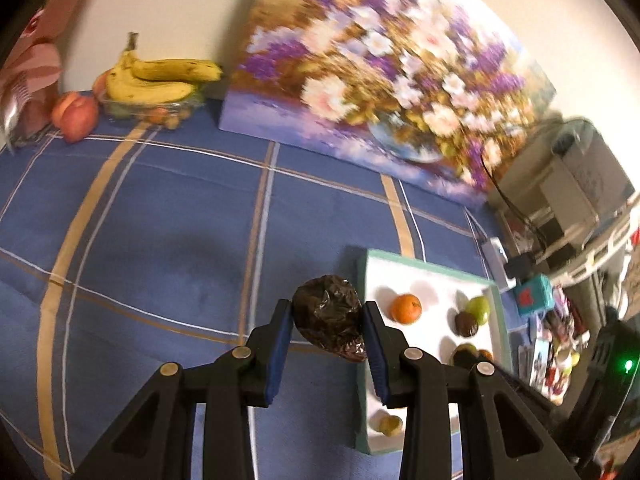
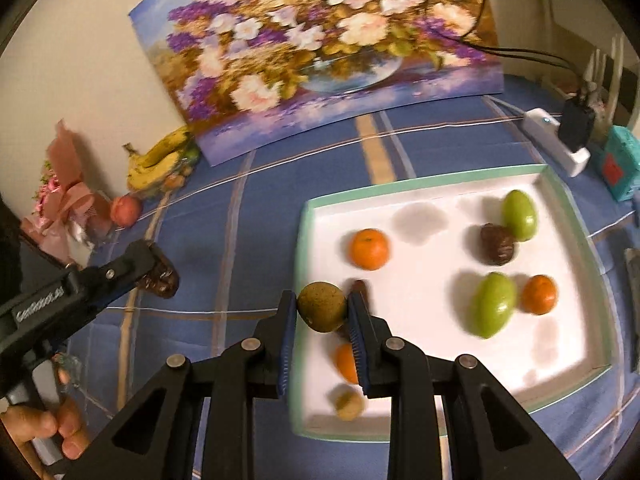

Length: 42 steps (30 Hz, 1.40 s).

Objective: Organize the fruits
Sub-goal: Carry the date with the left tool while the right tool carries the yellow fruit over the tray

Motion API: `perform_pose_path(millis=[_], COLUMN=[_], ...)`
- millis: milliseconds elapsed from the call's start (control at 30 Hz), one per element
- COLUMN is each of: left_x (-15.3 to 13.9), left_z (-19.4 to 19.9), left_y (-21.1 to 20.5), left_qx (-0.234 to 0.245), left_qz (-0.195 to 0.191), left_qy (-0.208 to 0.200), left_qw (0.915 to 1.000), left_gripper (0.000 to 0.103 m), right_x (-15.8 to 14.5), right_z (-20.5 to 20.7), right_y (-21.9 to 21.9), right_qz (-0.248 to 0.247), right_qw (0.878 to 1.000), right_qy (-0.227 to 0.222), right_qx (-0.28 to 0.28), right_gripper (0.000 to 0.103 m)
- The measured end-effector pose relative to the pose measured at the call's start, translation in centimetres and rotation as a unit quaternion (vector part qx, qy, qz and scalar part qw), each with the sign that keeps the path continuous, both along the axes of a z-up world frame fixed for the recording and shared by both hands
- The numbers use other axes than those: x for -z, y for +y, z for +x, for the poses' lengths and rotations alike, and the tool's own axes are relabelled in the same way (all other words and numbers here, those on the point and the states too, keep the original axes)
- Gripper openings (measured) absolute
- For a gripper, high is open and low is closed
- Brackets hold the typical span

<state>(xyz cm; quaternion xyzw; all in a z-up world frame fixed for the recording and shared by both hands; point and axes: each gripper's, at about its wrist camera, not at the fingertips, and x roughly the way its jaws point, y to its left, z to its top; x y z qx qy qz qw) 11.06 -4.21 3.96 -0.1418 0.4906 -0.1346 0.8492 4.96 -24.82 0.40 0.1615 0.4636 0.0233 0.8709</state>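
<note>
- Left wrist view: the left gripper (image 1: pixel 327 322) has its jaws clamped on a dark brown wrinkled fruit (image 1: pixel 329 322), held above the blue checked cloth (image 1: pixel 160 240) just left of the white tray (image 1: pixel 430 280).
- Right wrist view: the right gripper (image 2: pixel 322 312) has its jaws closed on a round brownish-green fruit (image 2: pixel 321 306) over the tray's left edge.
- Oranges (image 2: pixel 369 249), green fruits (image 2: pixel 493 305) and a brown fruit (image 2: pixel 497 244) lie in the tray.
- Bananas (image 1: pixel 160 80) sit by the flower painting (image 1: pixel 380 60).

Two matching black plastic tongs: the left tongs (image 1: pixel 326 332) and right tongs (image 2: pixel 322 312) have triangular cut-outs, round silver rivets, ribbed blue pads, and white lettering on one arm.
</note>
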Motion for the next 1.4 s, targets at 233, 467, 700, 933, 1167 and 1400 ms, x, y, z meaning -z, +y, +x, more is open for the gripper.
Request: perform_pose_path(millis=[233, 467, 700, 933, 1167, 1400], left_x=[1.1, 2.4, 3.5, 3.7, 4.7, 6.0], left_z=[-0.9, -2.2, -2.9, -2.8, -2.9, -3.1], left_y=[-5.1, -9.6, -11.6, -11.7, -12.2, -13.7], left_qx=[0.06, 0.118, 0.144, 0.14, 0.144, 0.167], left_qz=[0.032, 0.084, 0.123, 0.139, 0.172, 0.197], left_qy=[0.011, 0.018, 0.021, 0.021, 0.022, 0.027], left_qw=[0.9976, 0.9893, 0.9818, 0.9801, 0.9742, 0.9658], left_gripper=[0.037, 0.037, 0.037, 0.038, 0.038, 0.037], right_x=[0.2, 0.2, 0.1, 0.5, 1.2, 3.1], right_z=[-0.8, -2.0, -2.3, -2.0, -1.6, -0.8], right_y=[-5.5, -8.9, -9.1, -8.7, -8.2, -7.4], right_qz=[-0.029, -0.019, -0.017, -0.017, -0.019, -0.02], right_qw=[0.997, 0.993, 0.993, 0.994, 0.995, 0.995], right_qy=[0.011, 0.012, 0.012, 0.02, 0.034, 0.065], right_qx=[0.069, 0.117, 0.113, 0.102, 0.089, 0.067], right_gripper=[0.027, 0.027, 0.027, 0.027, 0.027, 0.027])
